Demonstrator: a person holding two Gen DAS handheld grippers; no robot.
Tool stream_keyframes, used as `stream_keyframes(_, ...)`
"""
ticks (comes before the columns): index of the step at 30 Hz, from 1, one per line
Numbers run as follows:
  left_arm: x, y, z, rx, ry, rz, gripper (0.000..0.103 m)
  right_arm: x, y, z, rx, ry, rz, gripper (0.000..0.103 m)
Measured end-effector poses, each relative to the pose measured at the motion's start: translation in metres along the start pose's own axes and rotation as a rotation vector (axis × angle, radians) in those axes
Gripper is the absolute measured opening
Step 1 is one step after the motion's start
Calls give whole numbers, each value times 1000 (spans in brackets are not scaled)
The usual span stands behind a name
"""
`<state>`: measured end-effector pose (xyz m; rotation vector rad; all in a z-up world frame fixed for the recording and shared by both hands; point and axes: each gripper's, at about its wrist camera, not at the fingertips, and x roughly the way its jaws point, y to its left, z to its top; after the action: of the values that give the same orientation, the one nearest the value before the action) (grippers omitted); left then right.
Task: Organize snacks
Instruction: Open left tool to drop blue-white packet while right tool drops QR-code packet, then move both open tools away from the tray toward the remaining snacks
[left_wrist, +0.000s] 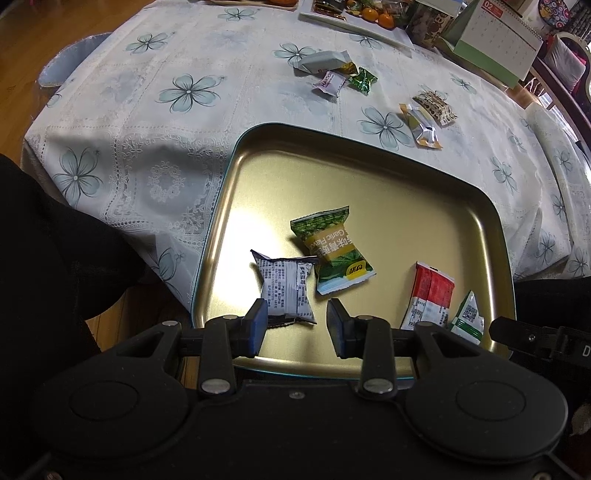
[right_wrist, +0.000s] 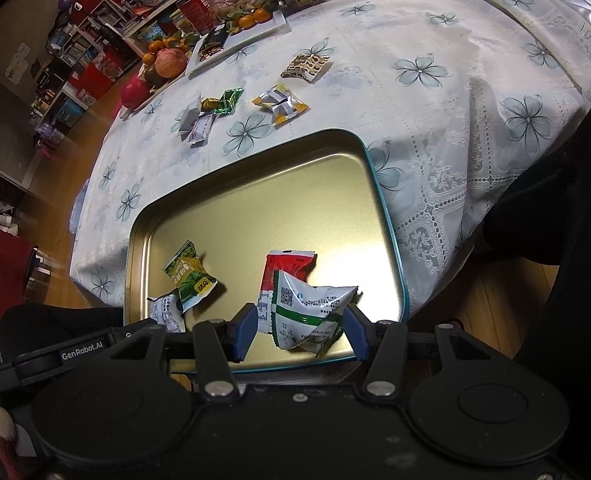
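Note:
A gold tin tray (left_wrist: 369, 177) (right_wrist: 258, 184) with a teal rim lies on the flowered tablecloth. In it lie a white-blue packet (left_wrist: 286, 288), a green garlic packet (left_wrist: 330, 251) (right_wrist: 190, 275), a red packet (left_wrist: 430, 295) (right_wrist: 286, 267) and a white-green packet (left_wrist: 467, 317) (right_wrist: 314, 308). My left gripper (left_wrist: 297, 325) is open and empty, just above the white-blue packet's near end. My right gripper (right_wrist: 299, 328) is open around the white-green packet, which touches the right finger. Loose snacks lie beyond the tray: a grey-white-green cluster (left_wrist: 332, 72) (right_wrist: 210, 110), a silver-orange packet (left_wrist: 423, 125) (right_wrist: 280, 103) and a leopard-print packet (left_wrist: 436, 105) (right_wrist: 304, 66).
A white tray with oranges and snacks (left_wrist: 354, 16) (right_wrist: 236, 33) stands at the far edge, with fruit (right_wrist: 168, 62) beside it. A desk calendar (left_wrist: 495, 40) stands at the back right. The table edge and wooden floor are near the tray.

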<state>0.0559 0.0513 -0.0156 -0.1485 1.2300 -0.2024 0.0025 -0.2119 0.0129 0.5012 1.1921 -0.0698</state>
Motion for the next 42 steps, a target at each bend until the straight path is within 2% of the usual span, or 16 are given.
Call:
stream_keyframes(14,-15,-17,-2,29,24,43,45,8,19,6,-86,61,14,55)
stream_keyframes(19,-19,-24,6,33,40,26,45,15,25,10,-119,109,23,55)
stream_keyframes(29,-16,-36,21,57,78,42,45,30,31,24,-162,192,26,55)
stream_keyframes(42,-4,-45,49,85,166,61,45,45,38,47,-227,281,16,55)
